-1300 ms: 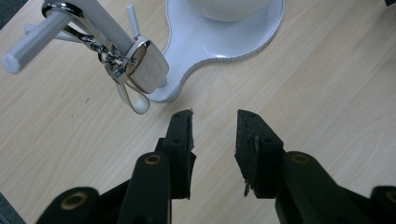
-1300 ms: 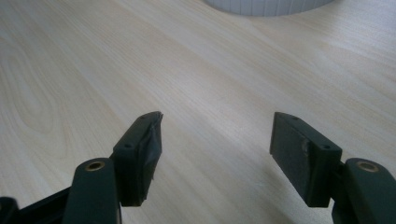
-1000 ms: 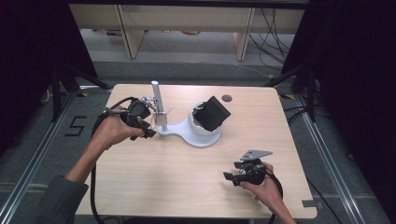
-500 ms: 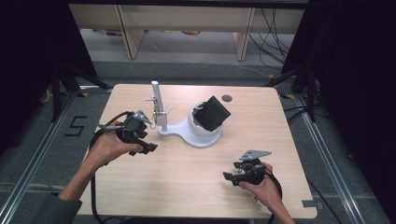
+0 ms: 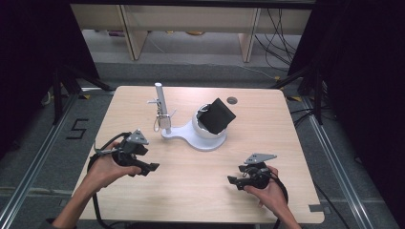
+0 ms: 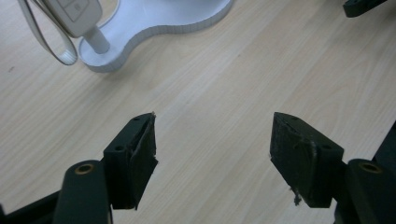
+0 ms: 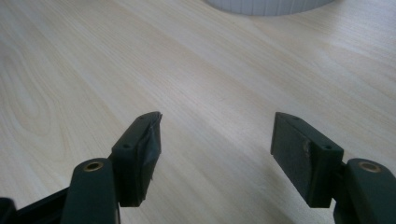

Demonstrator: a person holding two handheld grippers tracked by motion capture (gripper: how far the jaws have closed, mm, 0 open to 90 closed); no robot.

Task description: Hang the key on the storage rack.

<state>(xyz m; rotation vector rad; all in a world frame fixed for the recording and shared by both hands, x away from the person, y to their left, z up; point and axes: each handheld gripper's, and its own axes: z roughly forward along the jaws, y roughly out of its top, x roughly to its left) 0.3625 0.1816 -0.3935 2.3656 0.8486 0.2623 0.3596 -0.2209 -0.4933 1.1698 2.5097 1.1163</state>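
The white stand (image 5: 193, 135) sits near the middle of the table (image 5: 200, 191), a little toward the far edge. From its left end rises a thin white post (image 5: 160, 102), and on that post hangs a small white fob (image 5: 164, 122) with a thin loop (image 5: 156, 125) dangling off it. The round right end of the stand carries a black block (image 5: 217, 116), tilted; what it is you cannot make out from above.

In your left gripper view the fob (image 6: 74, 11) is cut off by the top edge, so only its lower end and part of the loop (image 6: 51, 44) show, with the stand's curved foot (image 6: 159, 21) beside them.

Your left gripper (image 5: 143, 167) is near the table's left edge, well short of the stand, touching nothing. Its jaws have just been opening and now stand wide apart, released, with bare wood between them (image 6: 212, 149).

Your right gripper (image 5: 236, 180) rests toward the near right corner, well apart from the stand. Its jaws are also spread, with nothing in them (image 7: 215, 154); at the top of that view you get just a sliver of the stand's rim (image 7: 271, 5).

A small dark round hole (image 5: 232, 100) lies in the table by the far edge, behind the block.
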